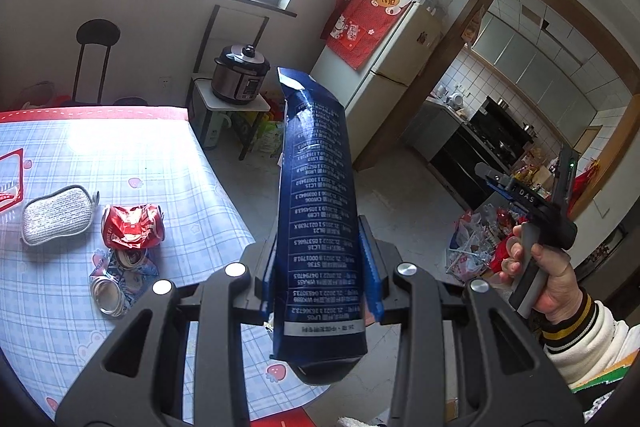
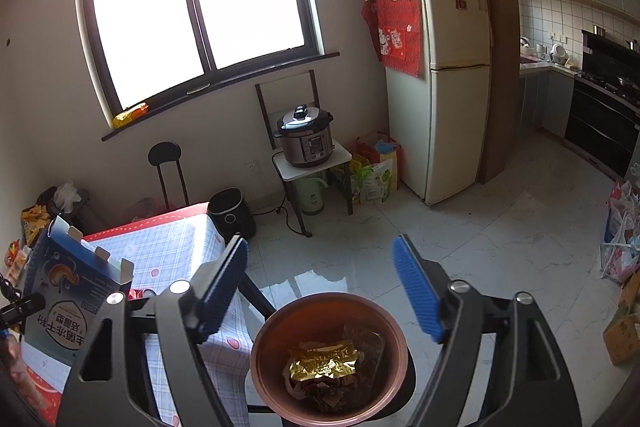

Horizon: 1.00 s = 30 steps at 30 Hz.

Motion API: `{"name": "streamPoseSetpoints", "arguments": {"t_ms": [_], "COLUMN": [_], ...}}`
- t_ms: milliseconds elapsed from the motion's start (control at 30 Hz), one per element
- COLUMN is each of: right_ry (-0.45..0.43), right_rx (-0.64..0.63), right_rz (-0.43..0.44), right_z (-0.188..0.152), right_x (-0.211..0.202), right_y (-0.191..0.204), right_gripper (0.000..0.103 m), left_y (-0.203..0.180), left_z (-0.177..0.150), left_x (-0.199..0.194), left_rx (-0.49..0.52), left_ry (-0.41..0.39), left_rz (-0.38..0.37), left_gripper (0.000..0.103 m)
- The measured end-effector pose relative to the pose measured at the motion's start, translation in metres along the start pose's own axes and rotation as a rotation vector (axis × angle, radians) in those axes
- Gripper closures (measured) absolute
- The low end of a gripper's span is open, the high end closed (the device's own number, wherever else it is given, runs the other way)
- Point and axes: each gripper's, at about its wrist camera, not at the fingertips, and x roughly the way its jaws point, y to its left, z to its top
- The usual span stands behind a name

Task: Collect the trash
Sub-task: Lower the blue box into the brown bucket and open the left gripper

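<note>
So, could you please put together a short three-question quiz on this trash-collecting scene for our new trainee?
1. True or false: the left tongs grip the blue box.
2. What sits below the open right tongs?
A. a kettle
B. a brown bin with a gold wrapper inside
C. a plate
3. Name the trash left on the table beside the grey sponge.

Key:
1. True.
2. B.
3. A crushed red can and, just in front of it, a crushed blue can.
</note>
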Motion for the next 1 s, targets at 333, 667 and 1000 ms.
{"name": "streamPoseSetpoints", "arguments": {"t_ms": [333, 667, 1000], "right_ry": [-0.032, -0.008, -0.005], "right_rx": [-0.012, 0.036, 0.072], "right_rz": [-0.102, -0.179, -0.148], "right_z": [-0.005, -0.019, -0.025], "right_x": [-0.042, -0.057, -0.053], "right_y": [-0.015, -0.053, -0.04], "right_gripper": [0.006, 0.006, 0.006], "left_y": [-0.053, -0.115, -0.084], "left_z": [0.019, 0.023, 0.037], "left_x": [0.077, 0.164, 0.108], "left_rx": [0.088, 0.16, 0.17], "left_ry": [0.068, 0.152, 0.054], "left_rz": [-0.128, -0.261, -0.162], "left_gripper": [0.066, 0.028, 0.006]}}
